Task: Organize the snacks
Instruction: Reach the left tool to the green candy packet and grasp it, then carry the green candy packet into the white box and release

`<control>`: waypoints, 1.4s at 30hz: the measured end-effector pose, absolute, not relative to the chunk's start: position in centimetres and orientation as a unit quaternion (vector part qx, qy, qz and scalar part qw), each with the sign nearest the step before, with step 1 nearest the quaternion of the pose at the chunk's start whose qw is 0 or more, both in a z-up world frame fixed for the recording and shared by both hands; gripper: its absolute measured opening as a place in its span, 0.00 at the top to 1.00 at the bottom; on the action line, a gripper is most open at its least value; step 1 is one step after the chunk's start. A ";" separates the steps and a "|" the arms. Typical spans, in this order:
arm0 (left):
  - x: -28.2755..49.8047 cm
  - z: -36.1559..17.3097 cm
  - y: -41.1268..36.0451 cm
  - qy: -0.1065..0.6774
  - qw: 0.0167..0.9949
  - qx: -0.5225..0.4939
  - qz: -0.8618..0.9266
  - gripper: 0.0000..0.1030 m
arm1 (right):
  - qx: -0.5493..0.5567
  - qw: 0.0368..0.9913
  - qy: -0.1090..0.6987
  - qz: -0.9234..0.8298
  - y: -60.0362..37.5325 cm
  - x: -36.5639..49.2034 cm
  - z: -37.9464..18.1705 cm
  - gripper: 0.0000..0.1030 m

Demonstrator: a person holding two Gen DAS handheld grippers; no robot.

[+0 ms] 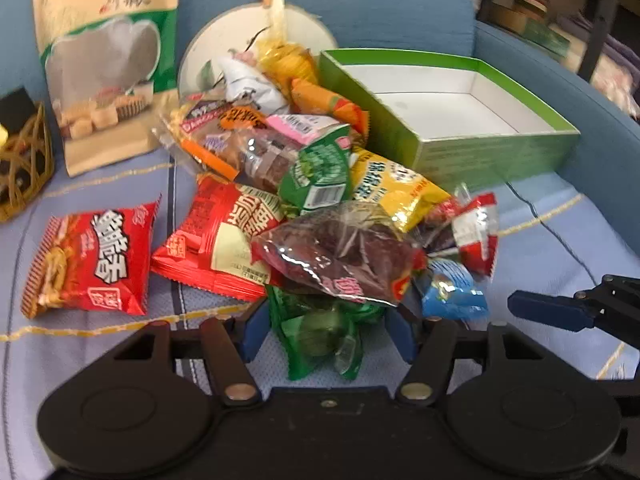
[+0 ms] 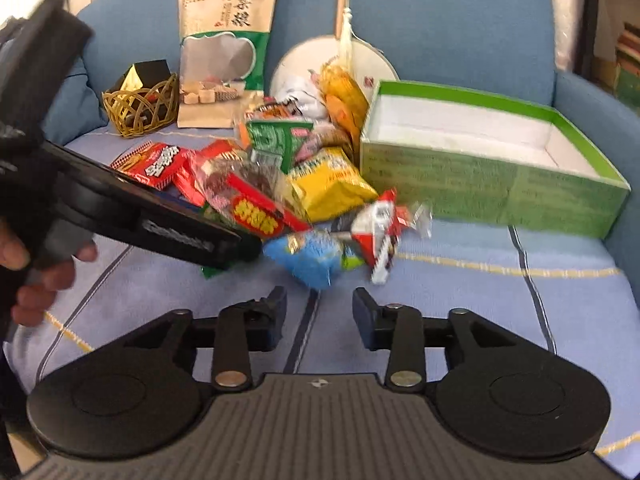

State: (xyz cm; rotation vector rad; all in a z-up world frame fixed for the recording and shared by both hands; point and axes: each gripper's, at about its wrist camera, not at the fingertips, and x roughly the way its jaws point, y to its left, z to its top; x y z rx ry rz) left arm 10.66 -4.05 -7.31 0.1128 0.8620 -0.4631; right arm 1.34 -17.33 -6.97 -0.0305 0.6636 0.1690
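Observation:
A pile of snack packets [image 1: 304, 184] lies on the blue sofa seat, left of an empty green box [image 1: 480, 152] with a white inside. My left gripper [image 1: 328, 330] points down at the pile's near edge. A green wrapped snack [image 1: 320, 340] lies between its blue pads [image 1: 256, 328], which stand right at its sides without visibly squeezing it. A clear packet of dark red snacks [image 1: 340, 256] lies just beyond. My right gripper [image 2: 320, 314] is open over bare seat, short of a blue packet [image 2: 308, 256] and a red-and-white one [image 2: 380, 224]. The green box [image 2: 480, 184] sits ahead to its right.
A tall beige-and-green pouch [image 1: 104, 60] leans on the backrest beside a wicker basket [image 1: 24, 168] and a round fan [image 1: 240, 40]. Two red packets [image 1: 92, 260] lie left of the pile. A hand [image 2: 40, 276] holds the left gripper's handle. The sofa armrest [image 1: 580, 92] runs behind the box.

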 end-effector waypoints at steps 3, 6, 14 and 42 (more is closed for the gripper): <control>11.5 -7.7 -3.6 0.424 0.878 0.028 -0.221 0.27 | -0.029 0.941 0.325 0.089 -17.1 2.9 -7.2 0.20; 11.5 -7.7 -3.2 0.423 0.879 0.015 -0.221 0.33 | -0.036 0.939 0.326 0.101 -16.5 4.3 -7.6 0.19; 9.6 -6.5 -2.1 0.415 0.879 -0.004 -0.233 0.35 | -0.007 0.942 0.320 0.104 -16.9 2.5 -7.1 0.84; 5.8 -0.9 -1.5 0.339 0.906 0.019 -0.254 0.35 | 0.006 0.950 0.300 0.090 -17.6 1.5 -6.4 0.48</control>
